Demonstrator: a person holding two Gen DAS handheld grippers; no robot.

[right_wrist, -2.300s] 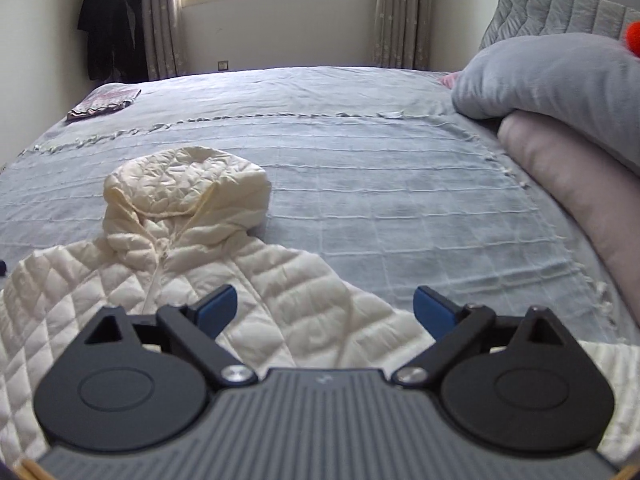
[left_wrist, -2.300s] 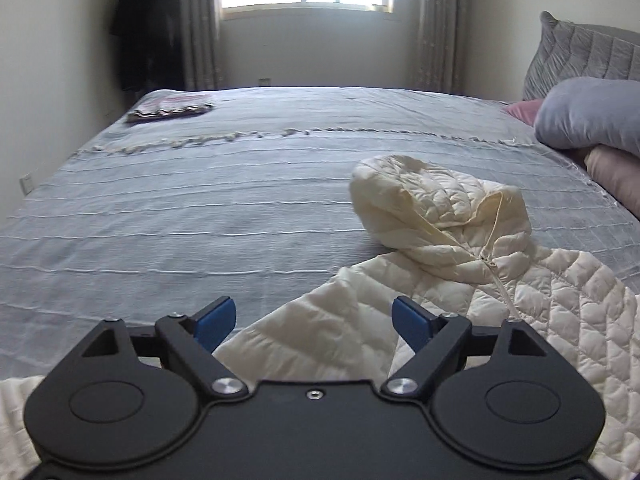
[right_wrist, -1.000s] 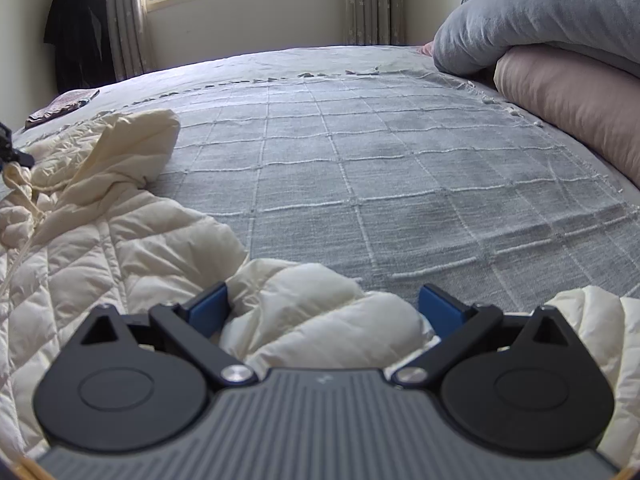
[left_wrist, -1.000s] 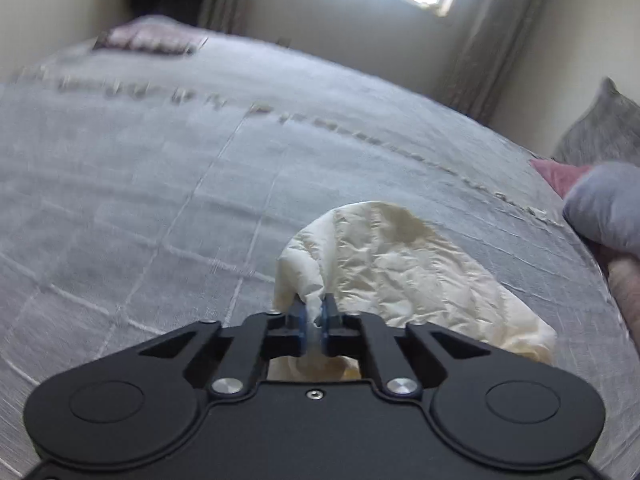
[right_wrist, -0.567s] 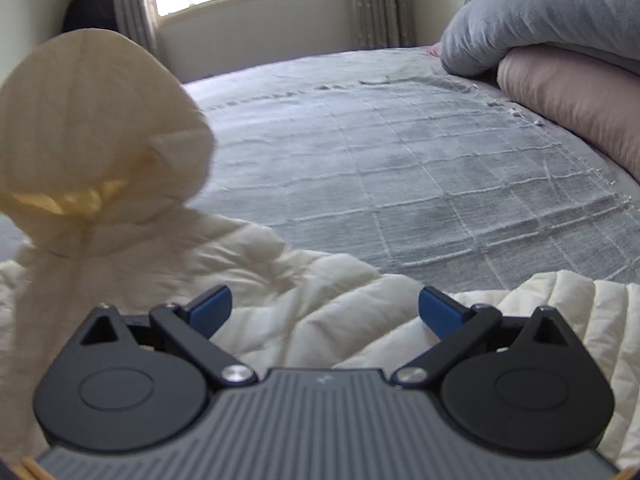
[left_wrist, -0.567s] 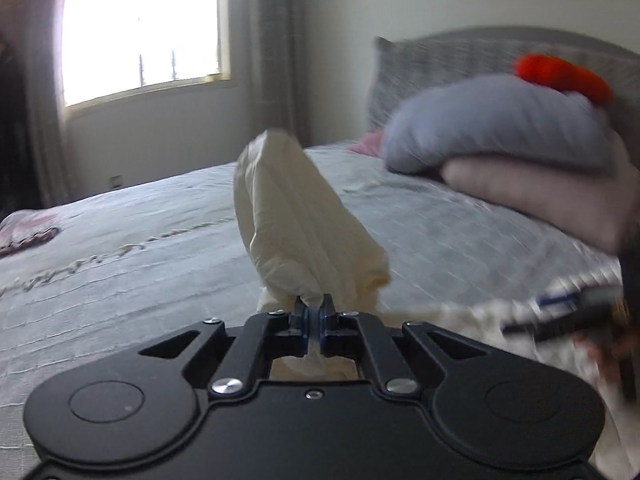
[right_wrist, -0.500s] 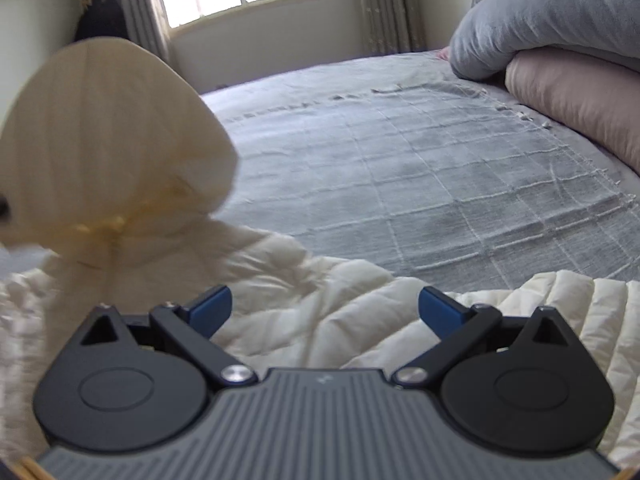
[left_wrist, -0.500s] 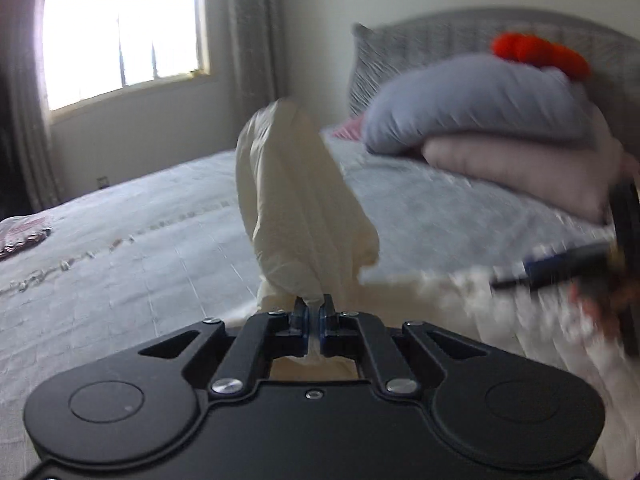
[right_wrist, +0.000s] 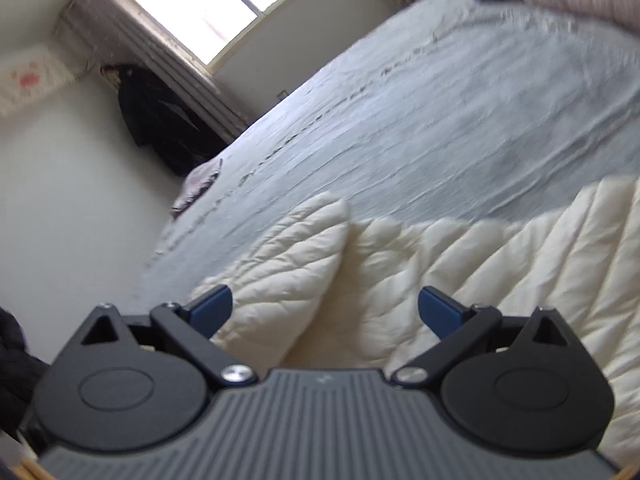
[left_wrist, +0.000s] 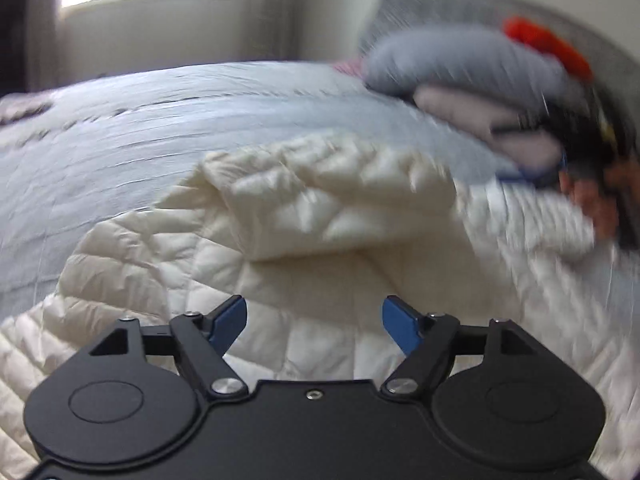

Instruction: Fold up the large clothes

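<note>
- The left gripper (left_wrist: 315,322) has its blue-padded fingers (left_wrist: 228,322) spread wide, with nothing between them; they hang just above the cream quilted jacket (left_wrist: 304,248).
- The right gripper (right_wrist: 324,312) is likewise wide apart and grips nothing, its fingers (right_wrist: 438,310) poised over the same jacket (right_wrist: 460,264); whether the pads touch the fabric cannot be told.
- The jacket lies spread on the near part of the bed, with its hood (left_wrist: 320,204) folded down onto the body just beyond the left gripper.
- The bed is covered by a grey ribbed bedspread (right_wrist: 440,120) that stretches far toward a bright window (right_wrist: 224,4) with curtains.
- At far right in the left wrist view, a grey pillow (left_wrist: 460,64) sits on a pink one (left_wrist: 480,116), with something red-orange (left_wrist: 548,48) on top; all blurred.
- A dark garment (right_wrist: 160,120) hangs on the far left wall beside the curtains, and a small folded cloth (right_wrist: 198,188) lies at the far left edge of the bed.
</note>
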